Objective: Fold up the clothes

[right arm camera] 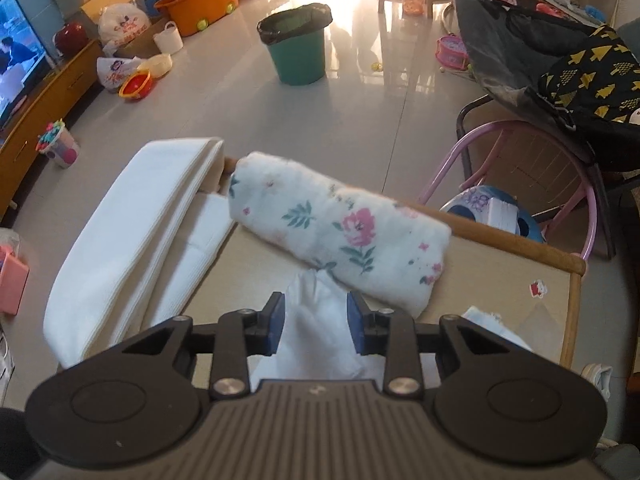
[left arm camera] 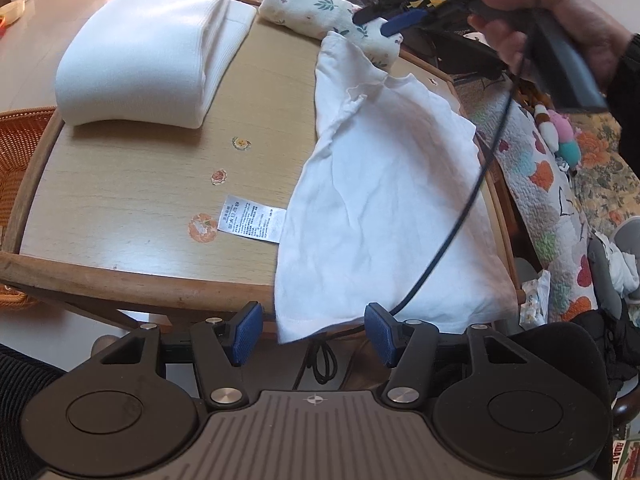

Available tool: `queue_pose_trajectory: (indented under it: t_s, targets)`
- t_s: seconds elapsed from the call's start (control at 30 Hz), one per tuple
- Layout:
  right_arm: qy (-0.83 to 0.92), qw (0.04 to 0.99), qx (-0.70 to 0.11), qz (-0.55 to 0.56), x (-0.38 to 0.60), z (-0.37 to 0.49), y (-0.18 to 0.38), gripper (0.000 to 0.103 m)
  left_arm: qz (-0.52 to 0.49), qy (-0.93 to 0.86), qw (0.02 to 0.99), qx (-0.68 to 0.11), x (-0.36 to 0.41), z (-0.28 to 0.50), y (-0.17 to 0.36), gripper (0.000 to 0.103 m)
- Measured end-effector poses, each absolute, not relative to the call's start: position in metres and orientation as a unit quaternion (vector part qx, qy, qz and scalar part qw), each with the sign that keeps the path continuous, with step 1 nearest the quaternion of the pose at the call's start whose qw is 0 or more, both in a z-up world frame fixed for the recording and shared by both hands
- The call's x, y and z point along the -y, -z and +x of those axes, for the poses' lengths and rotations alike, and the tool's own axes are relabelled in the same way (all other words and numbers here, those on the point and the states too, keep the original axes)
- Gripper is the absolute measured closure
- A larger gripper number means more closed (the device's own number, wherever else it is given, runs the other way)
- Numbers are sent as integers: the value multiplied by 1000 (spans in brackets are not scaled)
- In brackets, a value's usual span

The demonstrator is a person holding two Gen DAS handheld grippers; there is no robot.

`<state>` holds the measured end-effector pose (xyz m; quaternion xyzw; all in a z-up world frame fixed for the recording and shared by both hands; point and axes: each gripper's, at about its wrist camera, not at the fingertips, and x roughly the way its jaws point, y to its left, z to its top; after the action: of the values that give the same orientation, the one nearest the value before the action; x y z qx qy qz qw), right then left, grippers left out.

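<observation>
A white garment (left arm camera: 380,184) lies spread on the right half of the wooden table (left arm camera: 140,184), its care label (left arm camera: 250,220) sticking out to the left. My left gripper (left arm camera: 314,320) is open at the near table edge, with the garment's hanging hem between its pads, unpressed. A hand (left arm camera: 560,28) holds my right gripper (left arm camera: 380,20) just above the garment's far corner. In the right wrist view the right gripper (right arm camera: 315,300) is open, and the white garment (right arm camera: 320,332) rises between its fingers without being pinched.
A folded white towel stack (left arm camera: 148,48) lies at the table's far left, and a rolled floral cloth (right arm camera: 340,232) lies along the far edge. An orange wicker basket (left arm camera: 16,148) stands left of the table, a patterned quilt (left arm camera: 540,184) to its right. A green bin (right arm camera: 298,48) and a pink chair (right arm camera: 520,140) stand beyond.
</observation>
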<state>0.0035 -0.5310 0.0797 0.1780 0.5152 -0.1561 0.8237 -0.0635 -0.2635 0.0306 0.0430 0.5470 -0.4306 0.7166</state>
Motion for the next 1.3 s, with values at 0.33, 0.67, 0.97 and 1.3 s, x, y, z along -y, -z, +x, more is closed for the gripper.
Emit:
queue_pose_trajectory:
  t_s: [0.33,0.67,0.97,1.3]
  targets:
    - [122,789,-562,215,484,5,-40,85,49,415,725,-547,262,-62,-33,45]
    - [157,759,-579,251,497,-38,-29,85,43,416,725,-547,259,-62,-36,45]
    - [159,781,-550,250,497,-43,-55,85,45,416,727,-545,257,-64,-39,45]
    - [153,779,-570,211,475,-19,-34,85,48,413,728,-544,257,-65,-41,45]
